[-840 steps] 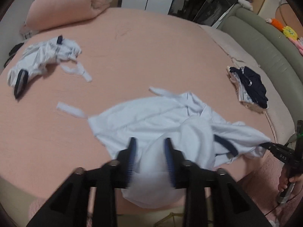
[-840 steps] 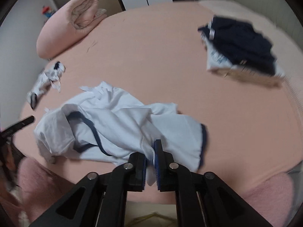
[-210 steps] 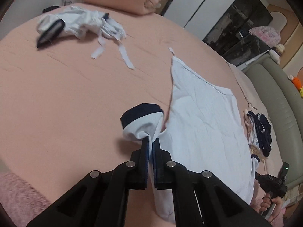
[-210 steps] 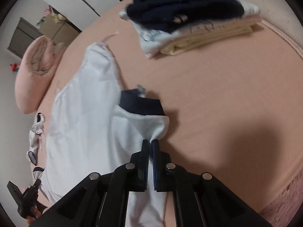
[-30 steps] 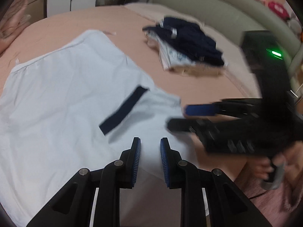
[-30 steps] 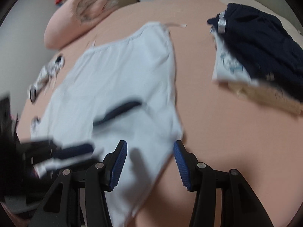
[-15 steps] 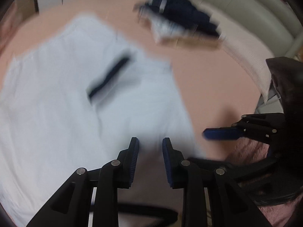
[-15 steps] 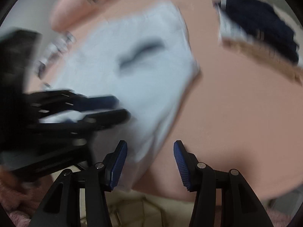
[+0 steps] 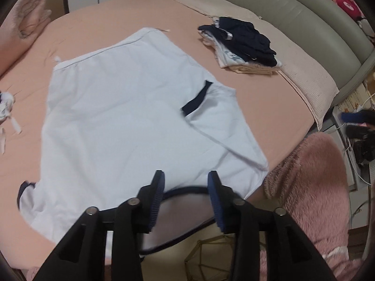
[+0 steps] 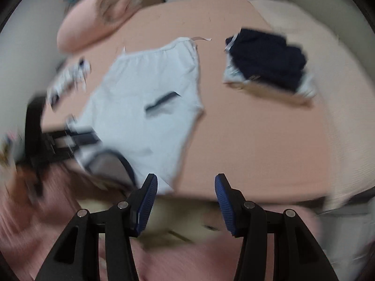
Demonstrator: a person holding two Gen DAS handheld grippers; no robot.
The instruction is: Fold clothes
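A: Biggest first: the pink bed fills the left wrist view, with the white shirt spread flat across its middle, collar hanging off the near edge at six o'clock.

B: And the sleeve?

A: The right sleeve now lies folded in over the body at about three o'clock, its navy cuff pointing inward. A second ago both tools hovered low over that sleeve; now they stand higher and nearer the bed edge.

B: So that fold is done?

A: I'd judge so. The other sleeve, at eight o'clock, remains out.

B: Grippers?

A: The left gripper has just been opening, moderately wide, nothing between its jaws. The right gripper is wide and empty too. The folded stack sits at one o'clock.
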